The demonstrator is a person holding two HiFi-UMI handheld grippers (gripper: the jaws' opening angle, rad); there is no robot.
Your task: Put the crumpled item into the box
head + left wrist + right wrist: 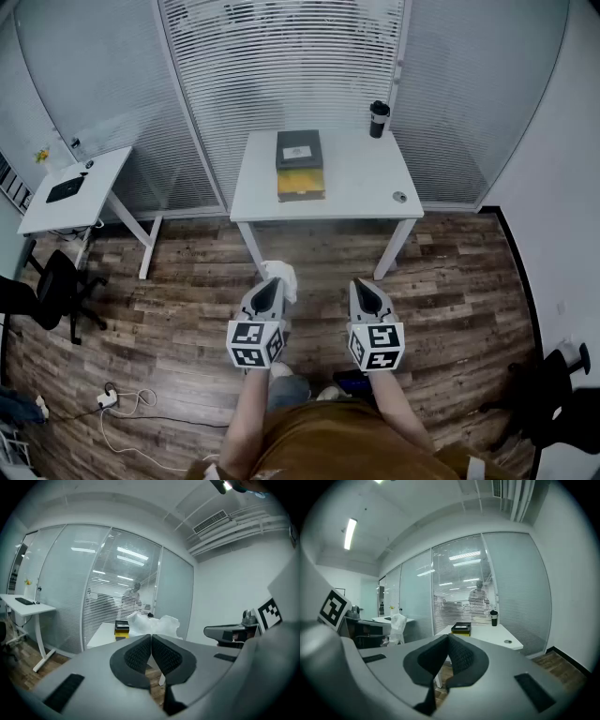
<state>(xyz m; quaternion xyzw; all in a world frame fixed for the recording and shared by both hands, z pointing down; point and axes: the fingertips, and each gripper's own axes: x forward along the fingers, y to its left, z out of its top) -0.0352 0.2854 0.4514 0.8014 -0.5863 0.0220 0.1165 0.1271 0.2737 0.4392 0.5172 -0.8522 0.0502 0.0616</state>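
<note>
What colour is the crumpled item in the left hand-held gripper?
White: the crumpled item shows best in the left gripper view.

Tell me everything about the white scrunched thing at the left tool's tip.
The white crumpled item looks like thin paper or plastic, scrunched into a loose, creased wad. The left gripper pinches its near edge between shut jaws; the rest sticks out beyond. It is held in the air over the wooden floor, short of the white table.

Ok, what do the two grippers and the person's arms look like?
The left gripper and right gripper are grey wedge-shaped shells tapering to fingers with black textured pads. Each carries a white cube with black square markers at the rear. No cables show. The person wears a brown top, forearms bare.
</note>
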